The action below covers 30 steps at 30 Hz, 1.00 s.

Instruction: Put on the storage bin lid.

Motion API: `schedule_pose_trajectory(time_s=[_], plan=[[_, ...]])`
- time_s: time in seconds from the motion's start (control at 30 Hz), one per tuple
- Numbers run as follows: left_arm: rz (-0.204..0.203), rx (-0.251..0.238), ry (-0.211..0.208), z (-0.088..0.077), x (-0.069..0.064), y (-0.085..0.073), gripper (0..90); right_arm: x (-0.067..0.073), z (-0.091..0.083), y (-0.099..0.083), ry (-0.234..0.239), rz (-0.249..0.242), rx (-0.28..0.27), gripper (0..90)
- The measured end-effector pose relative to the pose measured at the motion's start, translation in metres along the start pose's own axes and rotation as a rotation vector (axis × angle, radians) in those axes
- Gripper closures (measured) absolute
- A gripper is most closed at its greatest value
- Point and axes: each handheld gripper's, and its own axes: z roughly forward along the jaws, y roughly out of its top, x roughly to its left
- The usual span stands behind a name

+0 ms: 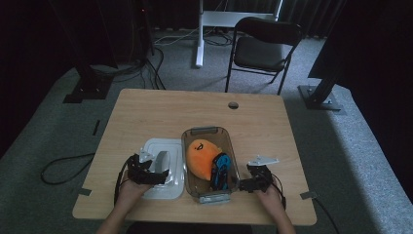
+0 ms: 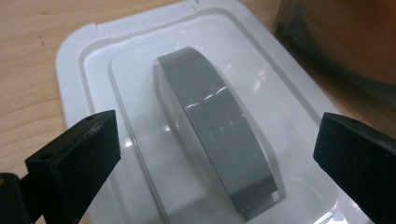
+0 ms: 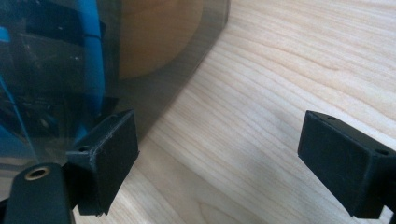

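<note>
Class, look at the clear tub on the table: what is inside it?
Inside the clear tub lie an orange plush toy and a blue-and-black object leaning against it. Whatever sits beneath them is hidden.

White rectangular lid [image 1: 160, 168] lies flat on the table, just left of the bin, its grey arched handle [image 2: 212, 126] facing up. Clear smoky plastic bin [image 1: 233, 146] stands upright and uncovered, holding an orange plush toy [image 1: 199, 156] and a blue-and-black item [image 1: 220, 170].
</note>
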Motion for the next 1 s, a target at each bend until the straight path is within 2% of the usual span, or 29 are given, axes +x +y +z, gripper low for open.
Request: schedule_pose_trajectory(time_s=[0.1,0.2,0.27,0.33,0.4,0.47,0.5,0.6,0.7,0.73,0.83,1.0], plan=[[-0.012,0.018,0.004,0.005,0.001,0.0,1.1,0.001,0.0,0.0,-0.001,-0.005,-0.001,11.7],[-0.024,0.015,0.012,0.007,0.003,0.001,5.4,0.002,0.0,0.001,-0.001,-0.008,-0.001,11.7],[-0.028,0.016,0.0,0.008,0.004,0.002,6.5,0.002,0.0,0.001,-0.002,-0.009,-0.001,11.7],[-0.029,0.011,-0.009,0.008,0.004,0.002,14.6,0.002,0.001,0.001,-0.001,-0.008,-0.002,11.7],[-0.032,0.018,-0.007,0.009,0.004,0.002,16.4,0.002,0.001,0.0,-0.002,-0.01,0.001,11.7],[-0.05,0.009,0.004,0.009,0.005,0.0,25.8,0.003,0.002,0.0,-0.004,-0.011,0.006,11.7],[-0.059,0.017,0.011,0.01,0.007,0.0,26.3,0.003,0.002,0.0,-0.005,-0.012,0.008,11.7],[-0.074,0.022,-0.004,0.012,0.01,-0.001,30.8,0.003,0.002,0.0,-0.007,-0.013,0.006,11.7],[-0.069,0.019,-0.014,0.012,0.011,-0.001,39.1,0.003,0.002,0.0,-0.006,-0.013,0.007,11.7],[-0.058,0.009,-0.017,0.011,0.01,-0.001,45.8,0.003,0.002,0.0,-0.006,-0.013,0.006,11.7],[-0.057,0.0,-0.012,0.01,0.01,-0.001,53.3,0.003,0.002,0.001,-0.007,-0.015,0.008,11.7],[-0.069,-0.006,-0.007,0.01,0.013,-0.001,56.4,0.003,0.002,0.001,-0.008,-0.016,0.008,11.7]])
